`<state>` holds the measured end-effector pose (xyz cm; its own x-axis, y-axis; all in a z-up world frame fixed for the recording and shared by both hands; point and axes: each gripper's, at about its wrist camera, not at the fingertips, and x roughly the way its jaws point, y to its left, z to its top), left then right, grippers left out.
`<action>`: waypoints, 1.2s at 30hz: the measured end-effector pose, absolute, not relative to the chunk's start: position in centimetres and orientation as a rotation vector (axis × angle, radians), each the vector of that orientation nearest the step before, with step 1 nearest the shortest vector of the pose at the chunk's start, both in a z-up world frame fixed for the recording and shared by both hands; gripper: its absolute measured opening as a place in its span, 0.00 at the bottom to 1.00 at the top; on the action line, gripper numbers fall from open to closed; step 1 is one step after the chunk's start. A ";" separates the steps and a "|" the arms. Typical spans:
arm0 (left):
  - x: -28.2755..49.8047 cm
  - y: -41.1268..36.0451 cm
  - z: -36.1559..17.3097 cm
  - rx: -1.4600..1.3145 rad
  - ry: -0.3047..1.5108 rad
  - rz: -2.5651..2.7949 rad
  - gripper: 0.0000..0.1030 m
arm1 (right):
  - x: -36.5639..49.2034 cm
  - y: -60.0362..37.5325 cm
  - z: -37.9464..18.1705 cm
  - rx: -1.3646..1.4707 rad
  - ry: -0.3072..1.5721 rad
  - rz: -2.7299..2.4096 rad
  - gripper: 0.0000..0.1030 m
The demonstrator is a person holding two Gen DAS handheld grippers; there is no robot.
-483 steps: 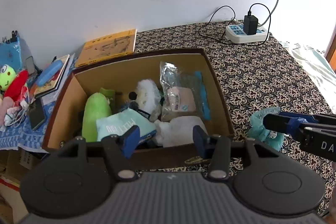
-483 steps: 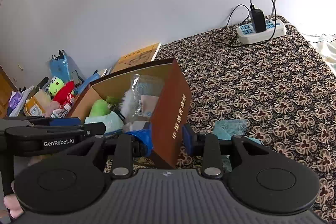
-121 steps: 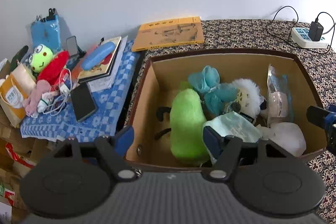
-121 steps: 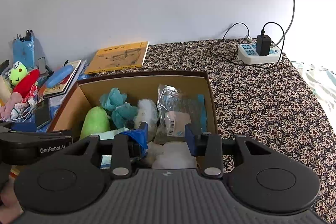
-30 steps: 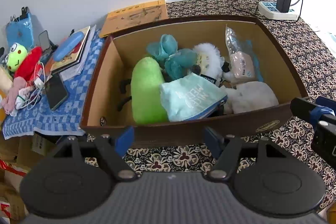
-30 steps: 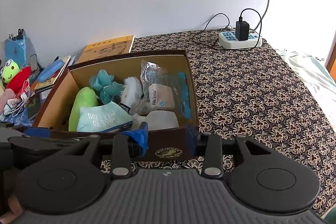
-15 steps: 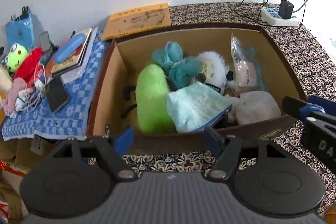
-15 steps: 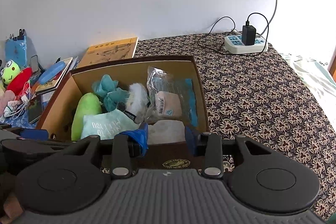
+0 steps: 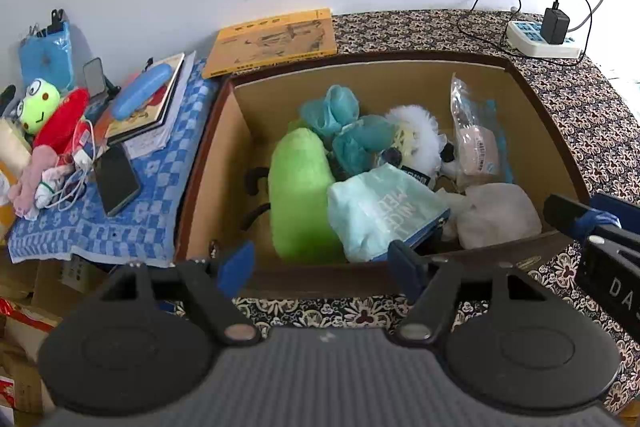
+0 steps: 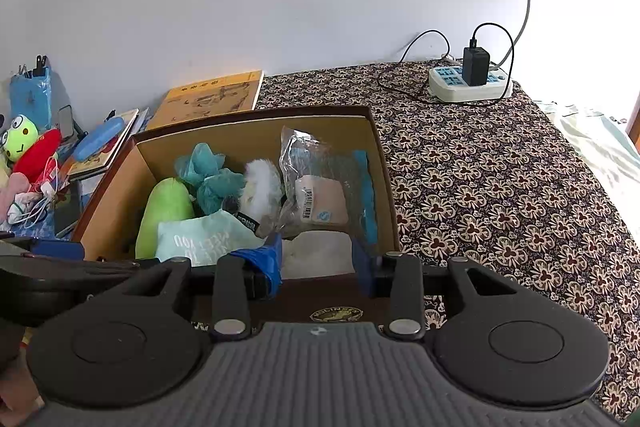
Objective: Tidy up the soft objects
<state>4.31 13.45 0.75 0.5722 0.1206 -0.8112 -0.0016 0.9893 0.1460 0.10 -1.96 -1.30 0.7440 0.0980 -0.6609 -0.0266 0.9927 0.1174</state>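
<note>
With my left gripper (image 9: 320, 263) wide and right gripper (image 10: 316, 263) narrow, both empty, I'd check the box (image 9: 208, 163) for loose toys before tamping.

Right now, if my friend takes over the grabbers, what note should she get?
Left hand-held gripper: open, holding nothing, in front of the box's near wall.
Right hand-held gripper: jaws narrow but apart, holding nothing, over the near rim.
In the cardboard box: green plush, teal mesh puff, white fluffy toy, mint pouch, bagged pink item and a white soft lump.
Done: the patterned cloth beside the box shows no soft things.
Left: maybe the frog plush and the red and pink soft toys on the blue checked cloth to the left.
</note>
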 end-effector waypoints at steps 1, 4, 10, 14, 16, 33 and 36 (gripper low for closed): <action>4.3 13.4 0.7 0.138 0.959 0.075 0.68 | 0.1 -2.0 -1.3 0.102 0.732 0.067 0.21; 4.3 13.3 0.7 0.142 0.957 0.077 0.68 | -0.1 -2.2 -1.4 0.103 0.738 0.062 0.21; 4.2 13.1 0.6 0.146 0.956 0.091 0.68 | -0.3 -2.3 -1.3 0.096 0.738 0.056 0.21; 4.1 13.0 0.7 0.152 0.947 0.098 0.68 | -0.3 -2.4 -1.2 0.099 0.733 0.060 0.21; 4.2 12.9 0.9 0.156 0.943 0.105 0.68 | -0.2 -2.4 -1.1 0.094 0.729 0.060 0.21; 4.4 11.8 1.4 0.161 0.925 0.087 0.68 | -0.2 -2.8 -0.8 0.105 0.716 0.064 0.21; 4.4 11.7 1.4 0.160 0.925 0.084 0.68 | -0.2 -3.0 -0.7 0.112 0.713 0.060 0.21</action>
